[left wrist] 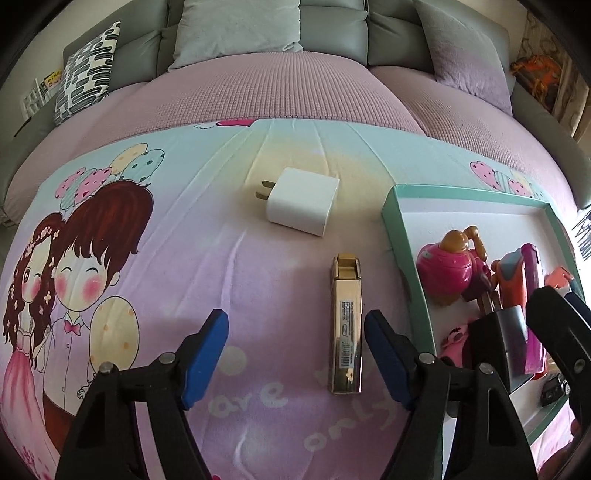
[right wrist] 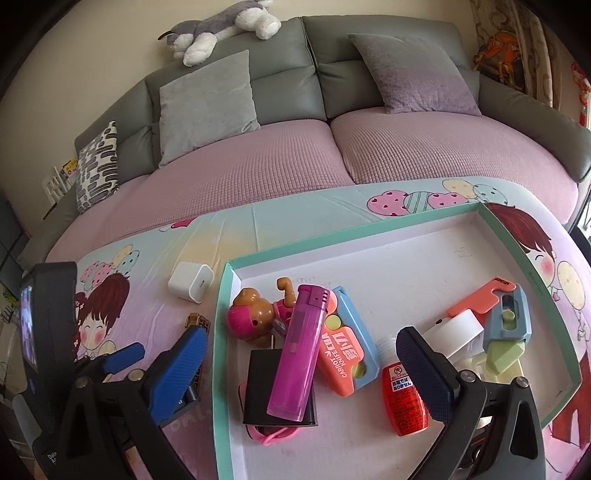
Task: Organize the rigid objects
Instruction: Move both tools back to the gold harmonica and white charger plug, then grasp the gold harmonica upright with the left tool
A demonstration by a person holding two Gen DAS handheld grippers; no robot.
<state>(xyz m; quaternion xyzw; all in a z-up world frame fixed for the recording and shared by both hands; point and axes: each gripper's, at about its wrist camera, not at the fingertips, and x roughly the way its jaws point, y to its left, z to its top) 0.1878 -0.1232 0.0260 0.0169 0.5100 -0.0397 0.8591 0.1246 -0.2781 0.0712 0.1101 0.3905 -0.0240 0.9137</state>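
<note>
Sorting mostly done; two items left on the cloth.

My left gripper (left wrist: 295, 354) is spread and empty, the gold lighter (left wrist: 346, 325) lying between its jaws, untouched. My right gripper (right wrist: 306, 373) hangs spread over the filled tray (right wrist: 369, 230): purple lighter (right wrist: 299, 350), black adapter (right wrist: 258, 384), toys. Farther off, the white charger (left wrist: 302, 200) waits outside.

place: home living room | evidence: grey sofa (right wrist: 314, 74), cushions (right wrist: 207, 107), plush toy (right wrist: 221, 29), cartoon tablecloth (left wrist: 147, 258)

Glossy gold lighter (left wrist: 346, 325); matt white plastic charger (left wrist: 303, 200); printed cloth (left wrist: 184, 258).
</note>
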